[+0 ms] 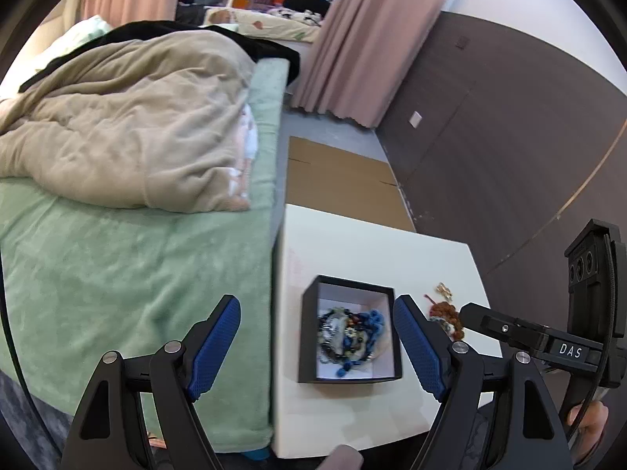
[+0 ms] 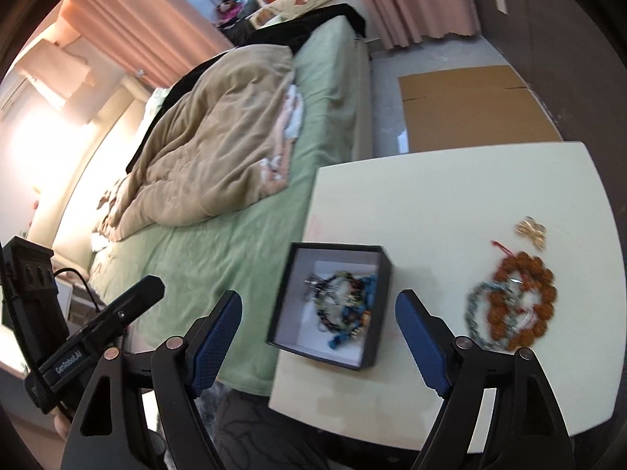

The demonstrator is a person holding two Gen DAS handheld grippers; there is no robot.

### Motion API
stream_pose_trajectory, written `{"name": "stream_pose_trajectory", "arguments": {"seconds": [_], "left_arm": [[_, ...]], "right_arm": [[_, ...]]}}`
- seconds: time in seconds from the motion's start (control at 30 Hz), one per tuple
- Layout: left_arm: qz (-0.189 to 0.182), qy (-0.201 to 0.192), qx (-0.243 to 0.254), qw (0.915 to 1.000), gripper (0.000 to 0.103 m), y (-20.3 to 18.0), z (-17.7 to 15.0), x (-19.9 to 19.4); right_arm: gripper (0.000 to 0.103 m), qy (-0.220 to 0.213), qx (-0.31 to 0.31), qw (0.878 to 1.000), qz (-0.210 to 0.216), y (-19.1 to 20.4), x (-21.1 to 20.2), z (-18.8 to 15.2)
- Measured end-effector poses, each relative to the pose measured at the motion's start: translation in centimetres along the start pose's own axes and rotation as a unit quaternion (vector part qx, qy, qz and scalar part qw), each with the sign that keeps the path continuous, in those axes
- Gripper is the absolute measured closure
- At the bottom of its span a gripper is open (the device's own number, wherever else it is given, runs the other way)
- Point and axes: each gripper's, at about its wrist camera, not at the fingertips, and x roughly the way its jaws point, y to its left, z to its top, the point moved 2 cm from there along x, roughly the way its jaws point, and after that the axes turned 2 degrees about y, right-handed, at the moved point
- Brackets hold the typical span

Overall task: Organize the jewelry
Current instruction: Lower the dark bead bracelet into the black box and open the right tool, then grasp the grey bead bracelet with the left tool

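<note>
Both the left gripper (image 1: 317, 344) and right gripper (image 2: 318, 337) hang released and empty above the black box (image 2: 382, 305); just right of it, the brown bead bracelet (image 2: 542, 297) looks light, limp, slippery — pinch across one strand.

The small table (image 2: 450, 203) has a smooth, cream, slightly glossy top. On it, the black box (image 2: 382, 301) looks like matt card with a pale paper lining, and it holds glossy beaded jewelry (image 2: 345, 305). The brown bead bracelet (image 2: 529, 297) has rough, knobbly beads; the gold piece (image 2: 531, 231) looks metallic and shiny. The left gripper (image 1: 317, 346) and right gripper (image 2: 319, 342) are matt black plastic with textured blue rubbery pads (image 1: 215, 348) and metal pins. The green sheet (image 1: 117, 274) is soft, napped cloth; the beige quilt (image 1: 129, 129) is crumpled fabric. Flat cardboard (image 2: 474, 105) is matt.
</note>
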Motion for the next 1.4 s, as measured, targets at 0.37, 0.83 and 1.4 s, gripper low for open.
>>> {"name": "stream_pose_trajectory", "arguments": {"seconds": [0.37, 0.83, 1.4], "left_arm": [[-0.02, 0.018, 0.04, 0.9989, 0.022, -5.1, -0.5, 2.6], [-0.047, 0.067, 0.1, 0.9916, 0.022, -12.4, -1.9, 6.7], [-0.042, 0.126, 0.14, 0.9811, 0.022, -18.3, -3.9, 12.1]], "right_arm": [[0.022, -0.032, 0.058, 0.997, -0.026, -6.3, -4.3, -1.4], [0.022, -0.058, 0.107, 0.992, -0.046, -13.1, -8.3, -3.7], [0.0, -0.097, 0.165, 0.98, -0.057, -19.1, -10.2, -6.3]]}}
